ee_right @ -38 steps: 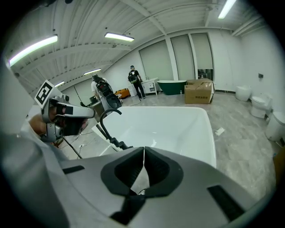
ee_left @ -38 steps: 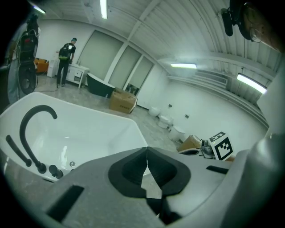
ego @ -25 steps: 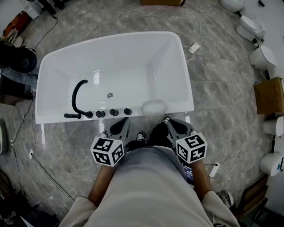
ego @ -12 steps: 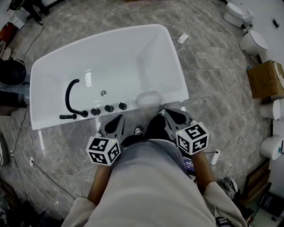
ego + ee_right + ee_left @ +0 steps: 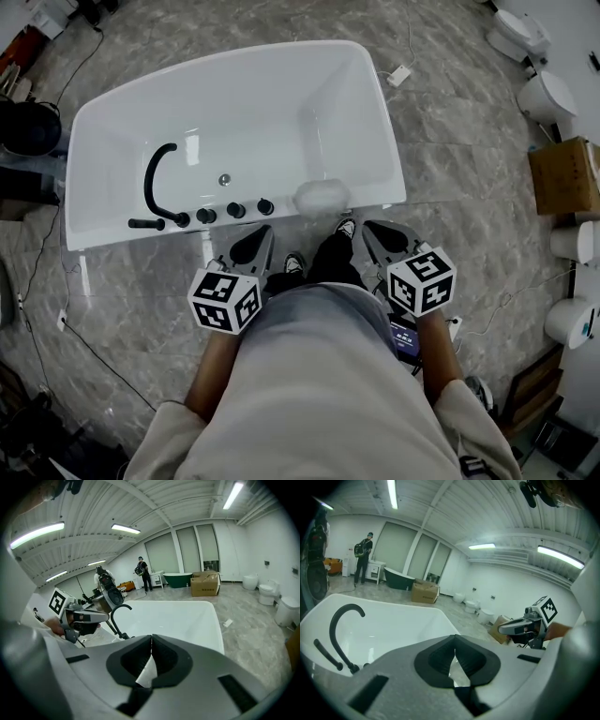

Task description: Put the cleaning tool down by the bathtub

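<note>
The left gripper (image 5: 253, 242) hangs just before the near rim of the bathtub (image 5: 375, 122), its jaws together with nothing between them. The cleaning tool (image 5: 322, 196) (a pale, soft-looking lump; its kind I cannot tell) lies on that rim, free of both grippers. The right gripper (image 5: 371, 230) is closed and empty too. The putting-down seems done; the next move, I judge, is only to draw back without knocking the tool.

Cleaning puff (image 5: 322, 196): 1; pale, rounded, soft-looking; lies on the bathtub's near rim, just right of the knobs.
Bathtub (image 5: 244, 103): 1; white, freestanding; black arched spout (image 5: 155, 178) and 3 black knobs (image 5: 236, 210) on near rim.
</note>
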A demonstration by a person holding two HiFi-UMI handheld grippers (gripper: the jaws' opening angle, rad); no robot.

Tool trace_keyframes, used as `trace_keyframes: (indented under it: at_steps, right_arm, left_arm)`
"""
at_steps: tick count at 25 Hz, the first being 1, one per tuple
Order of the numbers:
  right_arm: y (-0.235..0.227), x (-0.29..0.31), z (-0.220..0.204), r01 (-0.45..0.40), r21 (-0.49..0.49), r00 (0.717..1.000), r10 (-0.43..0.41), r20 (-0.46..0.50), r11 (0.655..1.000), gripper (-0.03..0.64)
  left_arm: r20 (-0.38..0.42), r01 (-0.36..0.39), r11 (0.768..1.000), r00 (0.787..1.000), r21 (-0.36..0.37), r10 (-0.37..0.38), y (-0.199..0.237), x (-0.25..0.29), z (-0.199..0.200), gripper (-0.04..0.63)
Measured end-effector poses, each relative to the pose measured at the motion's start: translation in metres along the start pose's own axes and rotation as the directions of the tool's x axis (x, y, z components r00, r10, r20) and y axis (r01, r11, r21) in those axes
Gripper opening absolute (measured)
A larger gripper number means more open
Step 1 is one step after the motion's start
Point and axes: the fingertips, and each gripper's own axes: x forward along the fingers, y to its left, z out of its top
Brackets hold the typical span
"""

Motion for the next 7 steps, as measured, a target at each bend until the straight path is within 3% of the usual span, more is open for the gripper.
trace_keyframes:
  at_steps: [7]
  right_arm:
    - [0.0067, 0.0007, -0.0029, -0.009, -0.013, 1.0, 0.009, -0.007, 1.0, 0.011]
  left_arm:
    - [-0.01, 0.007, 1.0, 1.0, 0.005, -0.007, -0.002, -0.0033, -0.0034, 0.006]
